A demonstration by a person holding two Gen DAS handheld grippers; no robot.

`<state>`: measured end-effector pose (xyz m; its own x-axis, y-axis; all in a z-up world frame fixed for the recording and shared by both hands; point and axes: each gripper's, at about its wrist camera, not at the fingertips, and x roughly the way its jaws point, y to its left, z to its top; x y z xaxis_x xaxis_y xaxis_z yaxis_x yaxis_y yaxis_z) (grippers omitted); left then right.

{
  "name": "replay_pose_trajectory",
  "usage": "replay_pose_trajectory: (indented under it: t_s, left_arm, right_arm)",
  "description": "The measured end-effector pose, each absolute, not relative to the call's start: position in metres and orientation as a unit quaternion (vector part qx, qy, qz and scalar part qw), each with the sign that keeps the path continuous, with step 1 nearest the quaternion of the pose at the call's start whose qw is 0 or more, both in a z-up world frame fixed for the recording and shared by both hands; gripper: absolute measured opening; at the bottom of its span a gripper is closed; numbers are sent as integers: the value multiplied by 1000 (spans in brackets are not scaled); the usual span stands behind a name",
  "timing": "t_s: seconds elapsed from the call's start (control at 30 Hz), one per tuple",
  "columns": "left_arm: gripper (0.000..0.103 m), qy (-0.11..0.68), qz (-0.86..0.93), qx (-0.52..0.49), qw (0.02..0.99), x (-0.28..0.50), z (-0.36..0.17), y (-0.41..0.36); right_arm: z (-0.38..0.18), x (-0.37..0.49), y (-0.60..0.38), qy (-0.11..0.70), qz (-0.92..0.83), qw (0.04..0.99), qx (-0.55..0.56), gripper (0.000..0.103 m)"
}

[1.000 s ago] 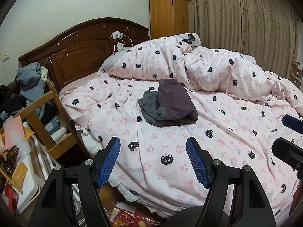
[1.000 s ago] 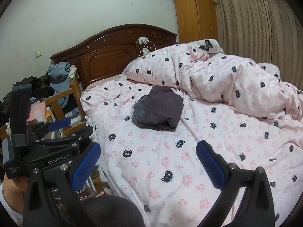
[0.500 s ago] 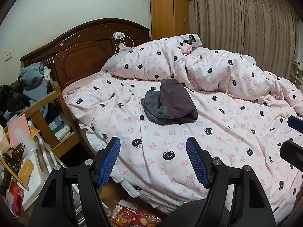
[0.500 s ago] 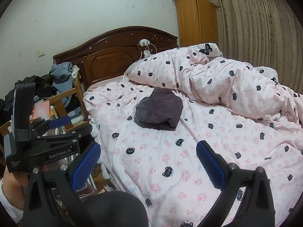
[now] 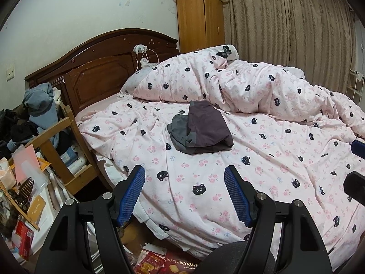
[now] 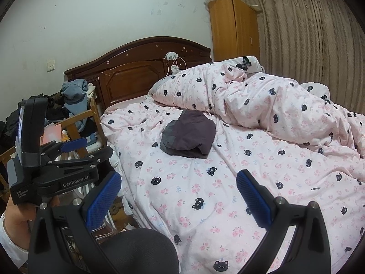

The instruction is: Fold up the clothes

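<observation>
meanwhile both views are pulling back: the folded dark garment (image 5: 200, 130) is sitting smaller at frame centre on the bedspread (image 5: 205, 182). left gripper (image 5: 184, 190) and right gripper (image 6: 179, 197) are hanging spread, pinching nothing; this fold is likely finishing.

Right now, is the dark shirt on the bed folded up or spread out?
Folded. The dark garment lies as a compact layered bundle on the pink sheet, no sleeves spread.
</observation>
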<state>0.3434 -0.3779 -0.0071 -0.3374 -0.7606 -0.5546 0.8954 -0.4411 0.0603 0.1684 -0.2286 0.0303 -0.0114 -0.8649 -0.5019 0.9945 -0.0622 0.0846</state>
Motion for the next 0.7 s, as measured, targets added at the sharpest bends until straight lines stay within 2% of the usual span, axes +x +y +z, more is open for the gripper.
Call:
replay_pose_trajectory:
  t_s: [0.23,0.5,0.7]
  left_arm:
    - [67,129,-796,253,535,345,-4,-376]
    - [67,161,-803,250,517,347,-8,-380]
    - [67,152,-804,247,519,348,-7,-378]
  right_arm:
    - [31,165,-218,148,-698,667,216,102]
    - [27,162,-216,149,-696,667,219,102]
    - [24,164,-216,154,-694,668,221,102]
